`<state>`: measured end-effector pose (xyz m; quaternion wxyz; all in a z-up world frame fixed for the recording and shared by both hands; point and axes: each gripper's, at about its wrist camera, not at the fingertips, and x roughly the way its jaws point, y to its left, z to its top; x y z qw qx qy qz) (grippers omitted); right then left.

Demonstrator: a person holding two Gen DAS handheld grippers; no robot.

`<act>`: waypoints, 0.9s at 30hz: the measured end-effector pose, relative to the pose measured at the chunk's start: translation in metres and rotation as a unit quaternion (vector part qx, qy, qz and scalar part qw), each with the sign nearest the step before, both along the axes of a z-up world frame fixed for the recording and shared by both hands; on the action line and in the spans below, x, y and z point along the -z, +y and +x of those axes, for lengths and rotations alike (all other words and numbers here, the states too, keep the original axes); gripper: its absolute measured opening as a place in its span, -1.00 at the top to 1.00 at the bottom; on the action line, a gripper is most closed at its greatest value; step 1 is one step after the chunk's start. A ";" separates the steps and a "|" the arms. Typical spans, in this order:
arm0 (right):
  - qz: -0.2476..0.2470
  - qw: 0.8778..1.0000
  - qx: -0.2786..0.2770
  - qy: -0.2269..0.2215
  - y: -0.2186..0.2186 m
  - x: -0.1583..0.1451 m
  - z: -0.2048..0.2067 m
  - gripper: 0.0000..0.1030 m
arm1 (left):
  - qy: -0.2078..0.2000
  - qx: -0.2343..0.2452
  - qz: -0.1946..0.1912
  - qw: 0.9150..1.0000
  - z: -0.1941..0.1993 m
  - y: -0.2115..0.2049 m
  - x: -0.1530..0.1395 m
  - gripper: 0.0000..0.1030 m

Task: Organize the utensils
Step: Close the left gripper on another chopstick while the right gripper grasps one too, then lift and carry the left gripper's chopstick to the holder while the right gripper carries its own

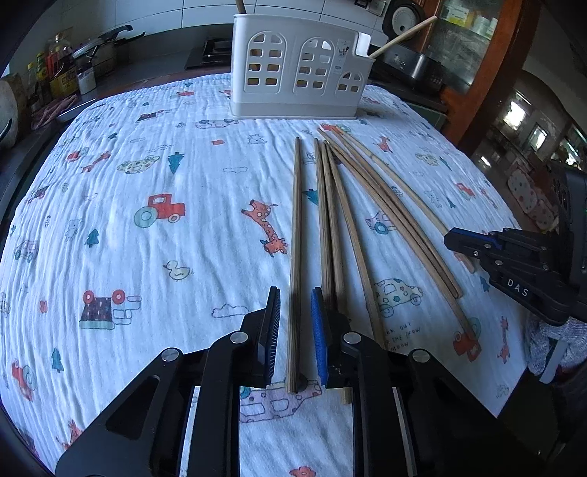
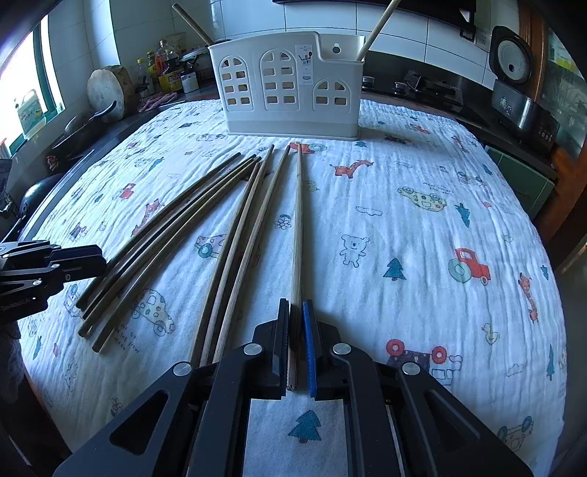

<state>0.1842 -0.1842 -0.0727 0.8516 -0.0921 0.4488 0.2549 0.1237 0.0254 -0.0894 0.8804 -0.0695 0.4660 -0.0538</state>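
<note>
From the left wrist view my left gripper (image 1: 295,326) sits at the bottom centre of the frame with its jaws drawn narrow around one chopstick (image 1: 295,235); there is a sliver of daylight between that stick and the pads (image 1: 318,330), so I can't quite say the pinch is firm, though the jaws are close to it. That stick runs straight up the frame toward the white utensil holder (image 1: 299,73) standing at the top centre on the printed cloth (image 1: 146,183) that covers the tabletop. Just right of it lie the other chopsticks (image 1: 352,205), fanned out and partly overlapping, their far tips bunched near the holder's base. In the right wrist view my right gripper (image 2: 296,345) is pressed together on a pale chopstick (image 2: 298,227), the pads tight against both its sides, with the stick reaching up the frame to end just short of the holder (image 2: 290,84). The loose chopsticks (image 2: 176,235) spread to the left of it, and the left gripper (image 2: 73,260) shows at the left edge beside their near ends. Two sticks already stand in the holder, one leaning out at the upper left (image 2: 190,22) and one at the upper right (image 2: 378,29). A rice cooker (image 2: 513,66) sits at the far right.
</note>
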 end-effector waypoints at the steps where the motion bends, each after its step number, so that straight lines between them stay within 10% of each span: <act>1: 0.001 1.000 0.000 0.000 0.000 0.000 0.000 0.86 | 0.003 0.002 0.003 1.000 0.003 -0.001 0.001 0.70; 27: 0.026 0.998 0.010 -0.056 -0.006 -0.038 -0.008 0.86 | -0.036 -0.006 0.035 0.999 -0.004 -0.005 -0.038 0.89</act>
